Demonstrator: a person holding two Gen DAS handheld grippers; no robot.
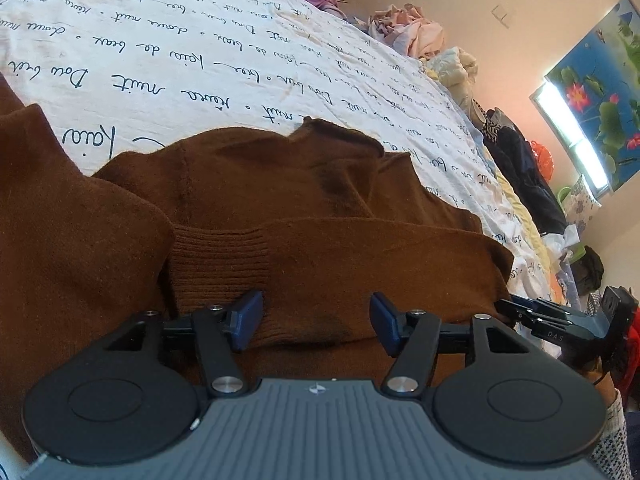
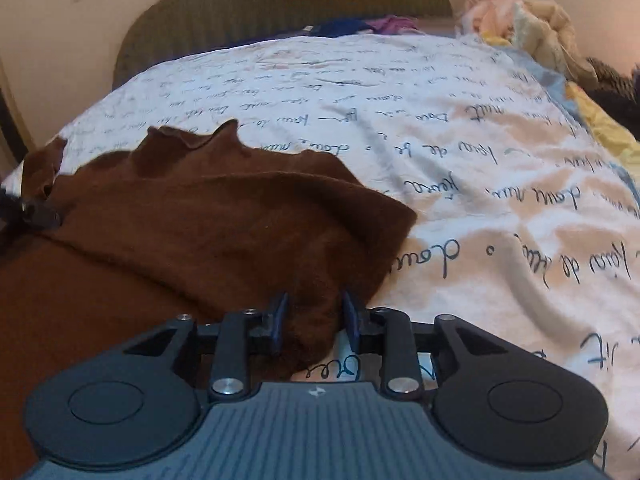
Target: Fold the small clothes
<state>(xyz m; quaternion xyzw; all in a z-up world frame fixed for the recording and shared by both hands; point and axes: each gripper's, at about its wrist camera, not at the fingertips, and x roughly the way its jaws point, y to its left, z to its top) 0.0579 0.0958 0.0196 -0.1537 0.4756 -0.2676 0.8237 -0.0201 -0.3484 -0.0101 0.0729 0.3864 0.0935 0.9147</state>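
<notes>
Brown sweater [image 1: 280, 208] spread on the bed [image 1: 160, 60]. Left claw [image 1: 316, 326] spread above its ribbed hem; right claw [image 2: 314, 322] straddles a corner, jaws apart. Pinch both evenly before lifting, keeping the fold edge straight.

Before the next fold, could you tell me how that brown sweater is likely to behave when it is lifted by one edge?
The brown sweater will probably sag, not hold shape: its far hem already ripples and its layers drape in soft folds. The fuzzy knit looks grippy, so it should drag rather than slide on the printed bedsheet. The ribbed cuff looks thicker, likely the firmer place to grip.
</notes>
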